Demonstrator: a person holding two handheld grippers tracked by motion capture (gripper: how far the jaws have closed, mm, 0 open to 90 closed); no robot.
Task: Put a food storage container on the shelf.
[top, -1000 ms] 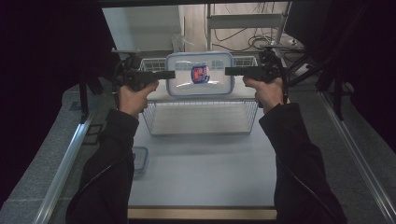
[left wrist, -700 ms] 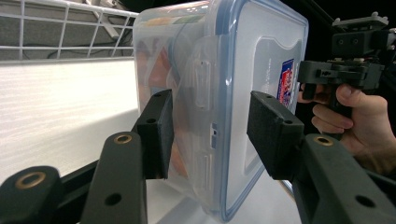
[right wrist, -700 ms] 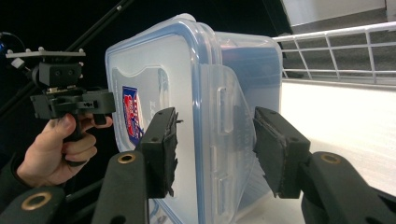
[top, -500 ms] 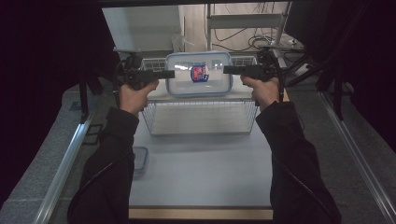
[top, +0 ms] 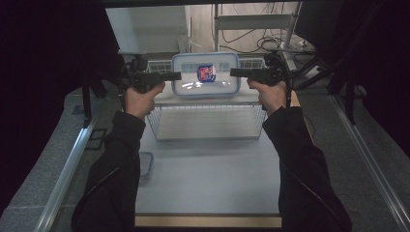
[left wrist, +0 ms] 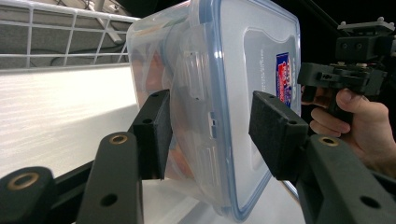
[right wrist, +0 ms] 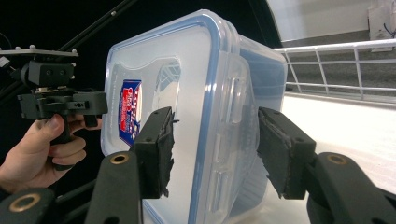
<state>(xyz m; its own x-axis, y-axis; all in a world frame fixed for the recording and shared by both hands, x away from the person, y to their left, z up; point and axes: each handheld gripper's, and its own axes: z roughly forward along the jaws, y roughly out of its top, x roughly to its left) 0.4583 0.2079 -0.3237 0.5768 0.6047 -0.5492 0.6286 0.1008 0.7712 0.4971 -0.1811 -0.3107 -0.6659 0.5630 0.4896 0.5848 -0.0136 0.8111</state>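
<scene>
You hold a hand-held gripper in each hand, arms stretched forward over a pale surface [top: 208, 179]. Between the two sits a clear plastic food box [top: 206, 75] with a blue-rimmed snap lid and a red and blue label, tipped so that the lid faces up toward the high camera. It is at the far rim of a white wire basket [top: 208, 121] that stands on the surface.

Your left hand-held gripper [top: 169, 76] points inward at the box's left edge. In the left gripper view its two black jaws straddle the box's lidded rim. The jaw on the body side lies against or just beside the clear wall, while the pad [left wrist: 275, 135] on the lid side stands clearly off the lid. These jaws have just been opening a little, with the box between them.

Your right hand-held gripper [top: 240, 72] points inward at the box's right edge. In the right gripper view its jaws also straddle the rim: one pad [right wrist: 159, 144] sits close before the lid, and the other stands apart from the box's side. These jaws have also just been opening, the box between them.

A second, smaller clear container [top: 145, 166] lies on the surface beside your left sleeve, well apart from the basket.
</scene>
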